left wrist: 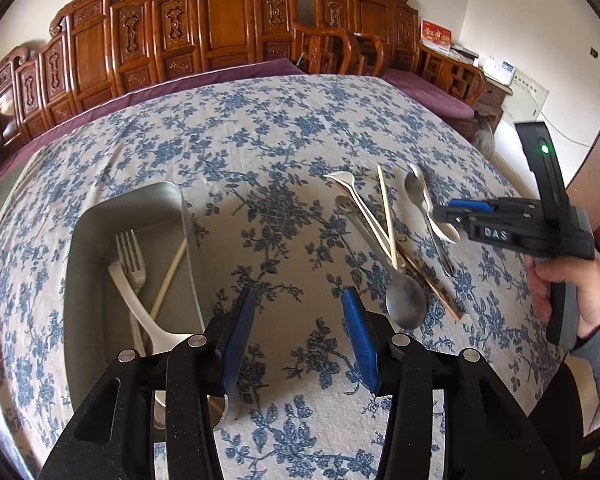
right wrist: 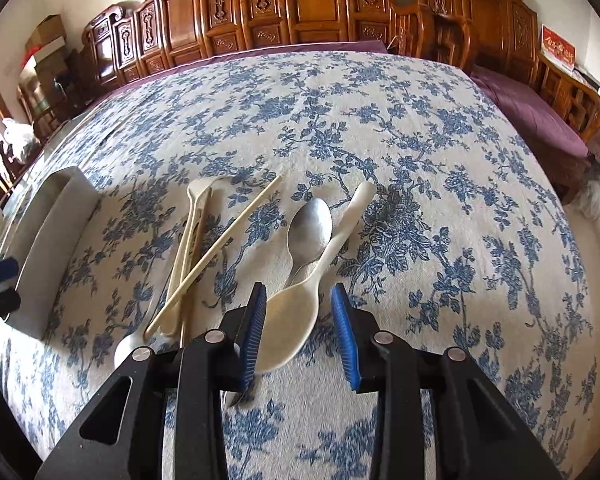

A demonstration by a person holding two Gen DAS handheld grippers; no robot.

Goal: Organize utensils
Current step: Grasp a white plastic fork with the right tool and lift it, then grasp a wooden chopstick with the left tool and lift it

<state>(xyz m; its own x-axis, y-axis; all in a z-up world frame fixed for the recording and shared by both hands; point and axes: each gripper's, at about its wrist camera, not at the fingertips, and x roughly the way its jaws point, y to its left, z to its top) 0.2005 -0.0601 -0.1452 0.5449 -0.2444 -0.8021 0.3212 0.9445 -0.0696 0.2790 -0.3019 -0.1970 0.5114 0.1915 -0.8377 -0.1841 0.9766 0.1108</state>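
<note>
A metal tray [left wrist: 100,216] on the floral tablecloth holds a metal fork [left wrist: 131,252], a white plastic utensil [left wrist: 140,312] and a chopstick [left wrist: 168,276]. My left gripper [left wrist: 298,320] is open and empty, just right of the tray. A loose pile lies to the right: a metal spoon [left wrist: 406,306], white utensils [left wrist: 364,208] and chopsticks [left wrist: 386,212]. My right gripper [right wrist: 300,320] is open, its jaws on either side of the bowl of a white plastic spoon [right wrist: 296,320], beside a metal spoon [right wrist: 310,228] and chopsticks [right wrist: 220,248]. It also shows in the left wrist view [left wrist: 452,210].
The tray's side wall [right wrist: 56,240] shows at the left of the right wrist view. Carved wooden benches [left wrist: 220,32] with purple cushions [left wrist: 428,92] run along the far and right table edges. The tablecloth [right wrist: 420,160] covers the table.
</note>
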